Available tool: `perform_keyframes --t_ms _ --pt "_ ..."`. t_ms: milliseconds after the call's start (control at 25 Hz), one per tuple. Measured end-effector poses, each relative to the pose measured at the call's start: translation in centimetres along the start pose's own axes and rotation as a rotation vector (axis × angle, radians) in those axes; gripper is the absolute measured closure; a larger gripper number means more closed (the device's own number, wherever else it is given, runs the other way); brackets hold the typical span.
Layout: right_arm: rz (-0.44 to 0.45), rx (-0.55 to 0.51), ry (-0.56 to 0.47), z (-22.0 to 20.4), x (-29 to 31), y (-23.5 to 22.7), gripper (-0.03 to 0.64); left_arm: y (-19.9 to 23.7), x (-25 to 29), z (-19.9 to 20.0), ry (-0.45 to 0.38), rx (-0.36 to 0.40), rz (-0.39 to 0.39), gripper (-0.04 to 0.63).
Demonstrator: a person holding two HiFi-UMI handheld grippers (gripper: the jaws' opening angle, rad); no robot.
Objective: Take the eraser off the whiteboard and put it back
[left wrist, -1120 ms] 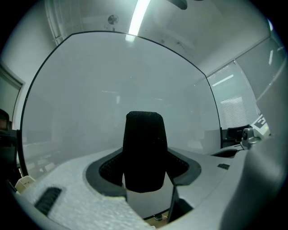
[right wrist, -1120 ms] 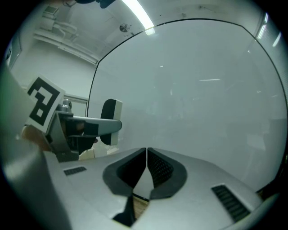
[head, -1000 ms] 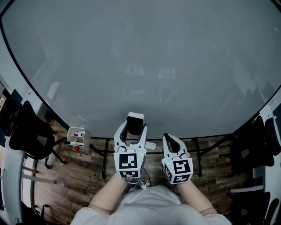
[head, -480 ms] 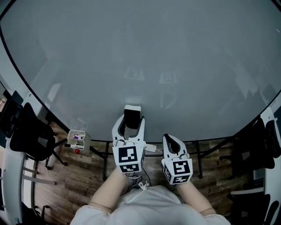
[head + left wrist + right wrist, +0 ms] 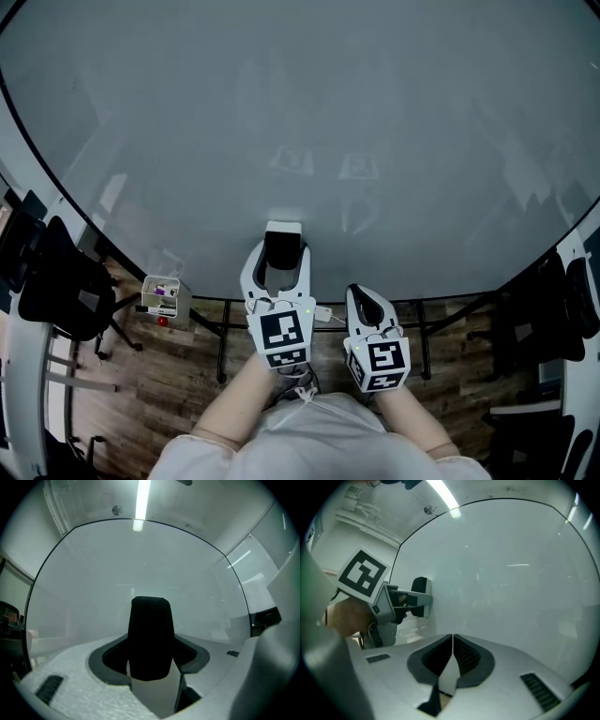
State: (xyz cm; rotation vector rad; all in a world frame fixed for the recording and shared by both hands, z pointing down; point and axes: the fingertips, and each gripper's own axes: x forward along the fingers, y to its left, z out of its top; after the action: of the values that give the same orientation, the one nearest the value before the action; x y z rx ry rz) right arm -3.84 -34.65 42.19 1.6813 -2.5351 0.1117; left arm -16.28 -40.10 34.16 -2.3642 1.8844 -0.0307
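The eraser's (image 5: 284,234) board-facing side was hidden from above. The right gripper view showed that end against the whiteboard (image 5: 300,112). A dark chair (image 5: 562,309) far right of the right gripper (image 5: 368,302) was cut off at the frame edge. The eraser was black and finely textured, w/ a rounded top and a white edge toward the board. The left gripper (image 5: 280,253), jaws wide apart, clamped it at their tips. The right gripper's jaws were pressed together w/ nothing btwn them. Left of the left gripper, a small pale box (image 5: 163,294) held small items, one purple, too small to name.
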Motion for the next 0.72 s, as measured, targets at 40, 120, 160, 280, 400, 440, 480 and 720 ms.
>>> perform_keyframes --t_ms 40,120,160,280,400,440,480,720 --pt "0.001 -0.002 0.0 0.0 0.0 0.0 0.588 0.0 -0.1 0.0 -0.002 -0.002 -0.004 0.333" --pt "0.0 -0.001 -0.001 0.0 0.1 0.0 0.588 0.0 -0.1 0.0 -0.005 -0.006 -0.014 0.333" --pt "-0.001 0.001 -0.002 0.1 0.1 0.0 0.588 -0.1 -0.1 0.0 -0.007 -0.009 -0.021 0.333" --pt "0.0 0.0 -0.01 0.4 0.0 0.2 0.588 -0.5 0.0 0.1 -0.01 -0.03 -0.047 0.326" --pt "0.002 -0.002 -0.015 0.5 -0.1 0.5 0.588 -0.6 -0.4 0.1 -0.01 -0.041 -0.061 0.295" --pt "0.002 -0.001 -0.016 0.6 -0.2 0.6 0.588 -0.4 -0.6 0.1 -0.013 -0.039 -0.059 0.29" --pt "0.002 0.0 -0.017 0.6 -0.2 0.8 0.588 -0.2 -0.9 0.2 -0.017 -0.036 -0.056 0.288" --pt "0.008 0.004 -0.02 0.1 -0.7 2.2 0.588 -0.1 -4.0 -1.3 -0.008 -0.035 -0.072 0.288"
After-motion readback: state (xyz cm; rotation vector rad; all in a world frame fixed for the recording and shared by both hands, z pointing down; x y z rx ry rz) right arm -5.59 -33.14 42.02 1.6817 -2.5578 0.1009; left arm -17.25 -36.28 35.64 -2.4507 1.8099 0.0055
